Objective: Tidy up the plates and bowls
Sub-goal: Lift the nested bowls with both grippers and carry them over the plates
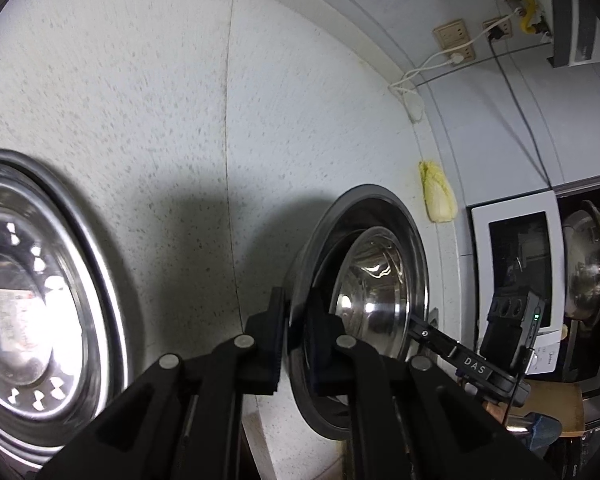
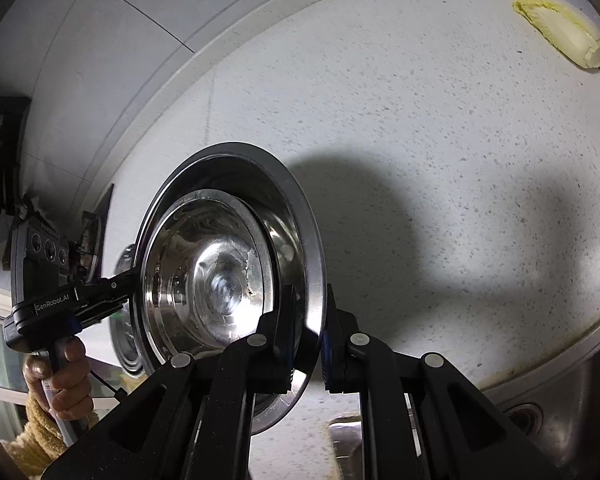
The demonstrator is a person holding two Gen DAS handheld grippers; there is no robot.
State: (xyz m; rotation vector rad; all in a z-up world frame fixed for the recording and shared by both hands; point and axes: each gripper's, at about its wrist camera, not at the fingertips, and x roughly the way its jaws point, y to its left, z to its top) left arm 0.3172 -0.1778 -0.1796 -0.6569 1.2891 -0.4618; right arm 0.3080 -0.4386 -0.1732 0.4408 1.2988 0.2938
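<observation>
Bowls: I'm holding a nested pair, a large steel bowl (image 2: 300,216) with a smaller steel bowl (image 2: 208,276) sitting inside it, and both grippers are clamping the big one's rim from opposite sides. My right gripper (image 2: 308,336) is pinching the near rim, one finger inside the bowl and one outside, jaws closed on the metal. My left gripper (image 1: 296,336) is doing the same on the opposite edge; in the right wrist view it's coming in beyond the far rim, with the person's hand (image 2: 60,376) wrapped round its handle.

Two-sided grip makes sense to me: thin slick rim, wide bowl, loose bowl inside. One pinch would probably let it swing, and the inner bowl could slide out. Stack is tilting a bit relative to each camera, its open side turned partly toward each lens.

A second steel dish (image 1: 32,300) is sitting off to the left of my left gripper, bright and blurred. Speckled countertop (image 1: 160,100) is spreading out ahead of both grippers, a cabbage (image 2: 560,28) lying well beyond my right fingers near the back edge. Microwave (image 1: 516,272) is off past the right gripper's body, another steel bowl (image 1: 588,264) beside it. My guess is that the pair is going onto that dish.
</observation>
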